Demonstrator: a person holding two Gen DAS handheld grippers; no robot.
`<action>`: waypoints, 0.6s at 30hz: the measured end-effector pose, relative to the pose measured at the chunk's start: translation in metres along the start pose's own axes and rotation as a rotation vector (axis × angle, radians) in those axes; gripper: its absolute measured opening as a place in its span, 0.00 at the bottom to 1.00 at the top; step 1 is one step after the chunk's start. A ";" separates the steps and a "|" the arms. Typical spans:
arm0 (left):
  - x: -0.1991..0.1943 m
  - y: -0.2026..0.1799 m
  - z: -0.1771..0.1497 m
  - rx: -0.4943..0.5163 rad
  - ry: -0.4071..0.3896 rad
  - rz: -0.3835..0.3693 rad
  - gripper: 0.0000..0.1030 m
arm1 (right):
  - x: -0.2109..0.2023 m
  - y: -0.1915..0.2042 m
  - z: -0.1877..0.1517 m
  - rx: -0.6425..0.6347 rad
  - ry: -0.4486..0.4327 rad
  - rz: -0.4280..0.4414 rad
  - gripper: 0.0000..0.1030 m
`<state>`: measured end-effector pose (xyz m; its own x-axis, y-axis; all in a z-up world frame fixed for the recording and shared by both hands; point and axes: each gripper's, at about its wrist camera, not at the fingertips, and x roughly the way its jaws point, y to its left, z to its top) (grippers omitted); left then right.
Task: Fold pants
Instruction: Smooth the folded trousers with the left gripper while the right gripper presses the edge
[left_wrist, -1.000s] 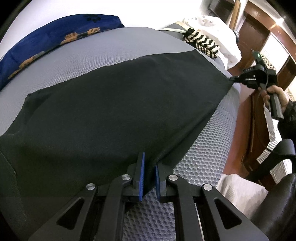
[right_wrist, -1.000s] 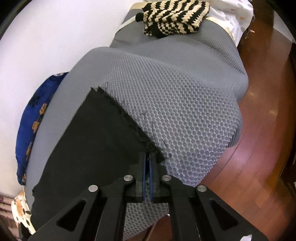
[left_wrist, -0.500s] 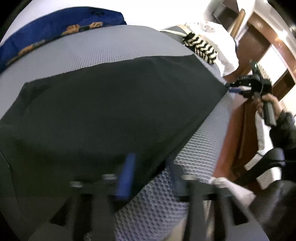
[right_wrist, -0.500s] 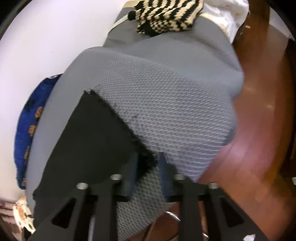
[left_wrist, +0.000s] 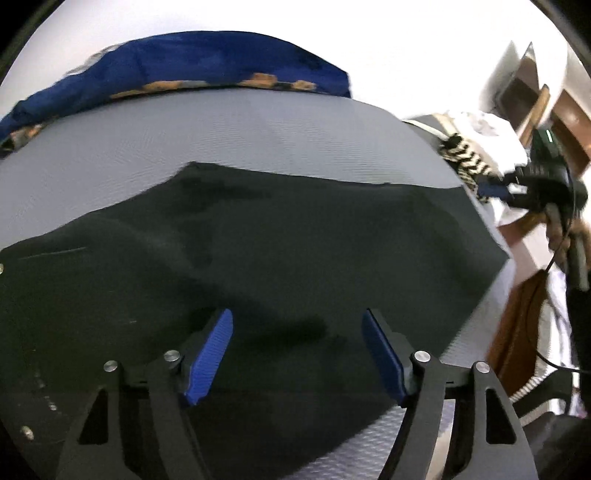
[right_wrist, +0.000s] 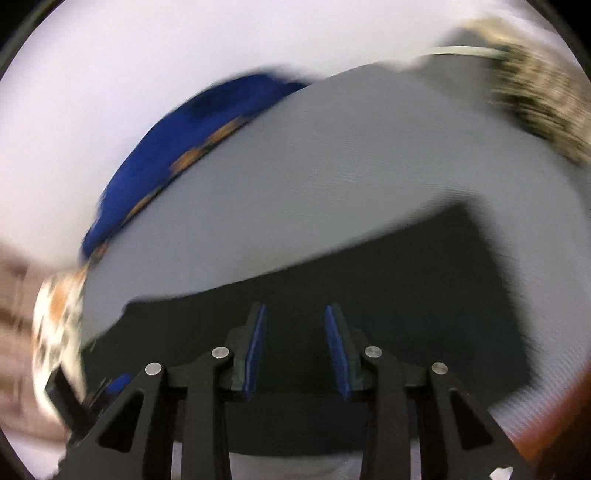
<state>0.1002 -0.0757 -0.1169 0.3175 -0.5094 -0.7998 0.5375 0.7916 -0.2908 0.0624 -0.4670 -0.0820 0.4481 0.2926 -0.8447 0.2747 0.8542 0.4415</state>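
The black pants (left_wrist: 288, 258) lie flat and spread on the grey mesh bed cover (left_wrist: 229, 133). My left gripper (left_wrist: 297, 332) is open and empty, its blue pads wide apart just above the near part of the pants. In the right wrist view, which is blurred by motion, the pants (right_wrist: 388, 288) lie under my right gripper (right_wrist: 295, 332), which is open and empty. The right gripper also shows at the right edge of the left wrist view (left_wrist: 495, 190), held in a hand past the bed's end.
A blue patterned cloth (left_wrist: 192, 66) lies along the far side of the bed by the white wall. A black-and-cream striped knit (left_wrist: 465, 162) and white bedding (left_wrist: 484, 129) sit at the bed's right end. Brown wooden floor (left_wrist: 517, 325) lies past the right edge.
Both grippers have let go of the pants' near edge and opened. Both have swung up and over the pants, the right one fast, turning towards the wall.
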 end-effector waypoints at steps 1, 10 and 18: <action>-0.001 0.003 -0.002 0.000 -0.005 0.012 0.70 | 0.021 0.024 0.007 -0.058 0.050 0.049 0.31; -0.008 0.043 -0.012 -0.059 -0.029 0.001 0.66 | 0.178 0.194 0.015 -0.379 0.456 0.338 0.31; -0.009 0.058 -0.013 -0.095 -0.038 -0.069 0.66 | 0.241 0.250 0.006 -0.493 0.620 0.414 0.33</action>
<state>0.1185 -0.0210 -0.1338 0.3129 -0.5748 -0.7561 0.4836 0.7816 -0.3941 0.2440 -0.1855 -0.1738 -0.1497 0.6760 -0.7216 -0.2683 0.6746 0.6877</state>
